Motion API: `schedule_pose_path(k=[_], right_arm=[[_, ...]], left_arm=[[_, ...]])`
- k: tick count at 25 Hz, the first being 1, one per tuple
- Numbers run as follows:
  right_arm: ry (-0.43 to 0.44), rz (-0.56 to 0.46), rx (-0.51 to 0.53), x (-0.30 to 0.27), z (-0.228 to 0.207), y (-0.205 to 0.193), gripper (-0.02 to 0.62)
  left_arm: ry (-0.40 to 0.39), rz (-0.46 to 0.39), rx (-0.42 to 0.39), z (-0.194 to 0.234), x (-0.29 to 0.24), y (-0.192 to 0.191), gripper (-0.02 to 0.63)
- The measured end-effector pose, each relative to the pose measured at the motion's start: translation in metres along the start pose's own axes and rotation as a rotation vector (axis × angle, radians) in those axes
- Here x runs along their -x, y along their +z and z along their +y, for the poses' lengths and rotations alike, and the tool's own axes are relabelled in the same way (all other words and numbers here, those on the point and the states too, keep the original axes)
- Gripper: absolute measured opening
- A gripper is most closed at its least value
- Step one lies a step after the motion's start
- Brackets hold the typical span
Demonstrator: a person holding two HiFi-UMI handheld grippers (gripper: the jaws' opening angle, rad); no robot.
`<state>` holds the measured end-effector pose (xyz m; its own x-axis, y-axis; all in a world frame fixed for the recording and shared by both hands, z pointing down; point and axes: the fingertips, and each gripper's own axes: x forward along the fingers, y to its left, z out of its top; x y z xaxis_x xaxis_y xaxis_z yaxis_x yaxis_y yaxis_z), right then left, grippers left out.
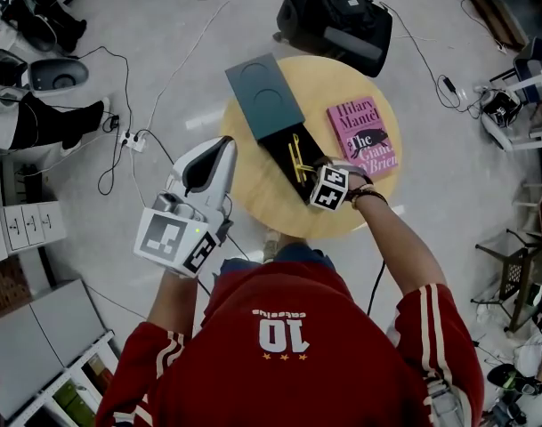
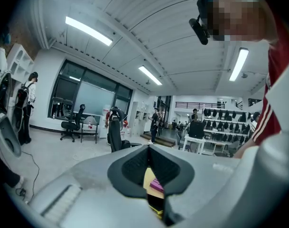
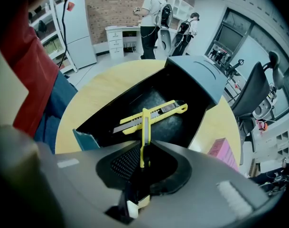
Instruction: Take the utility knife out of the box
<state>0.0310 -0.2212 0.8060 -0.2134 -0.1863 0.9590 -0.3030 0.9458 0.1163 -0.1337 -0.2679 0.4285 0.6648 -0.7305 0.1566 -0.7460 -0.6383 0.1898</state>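
Observation:
An open black box (image 1: pixel 284 145) lies on the round wooden table (image 1: pixel 253 194), its grey-blue lid (image 1: pixel 263 96) at the far end. Two yellow utility knives are in it. One knife (image 3: pixel 153 116) lies flat on the box floor (image 3: pixel 111 113). The other utility knife (image 3: pixel 144 132) stands edge-on across the first, its near end between the jaws of my right gripper (image 3: pixel 143 160), which points steeply down into the box and is shut on it. In the head view that right gripper (image 1: pixel 311 173) is at the box's near end. My left gripper (image 1: pixel 219 149) hangs shut and empty off the table's left edge.
A pink book (image 1: pixel 362 136) lies on the table right of the box. A black office chair (image 1: pixel 337 12) stands beyond the table. Cables and a power strip (image 1: pixel 130 139) run over the floor at the left. People stand at a desk (image 3: pixel 151 13) in the background.

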Motion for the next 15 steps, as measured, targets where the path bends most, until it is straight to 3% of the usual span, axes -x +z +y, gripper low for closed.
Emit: schedule_pose_path(k=[9, 15], right_arm=[[-0.101, -0.113, -0.069, 0.048, -0.014, 0.021, 0.057], [-0.229, -0.217, -0.141, 0.105, -0.026, 0.04, 0.058]], left_arm=[[-0.014, -0.038, -0.021, -0.013, 0.017, 0.017, 0.003], [-0.034, -0.071, -0.038, -0.028, 0.028, 0.027, 0.003]])
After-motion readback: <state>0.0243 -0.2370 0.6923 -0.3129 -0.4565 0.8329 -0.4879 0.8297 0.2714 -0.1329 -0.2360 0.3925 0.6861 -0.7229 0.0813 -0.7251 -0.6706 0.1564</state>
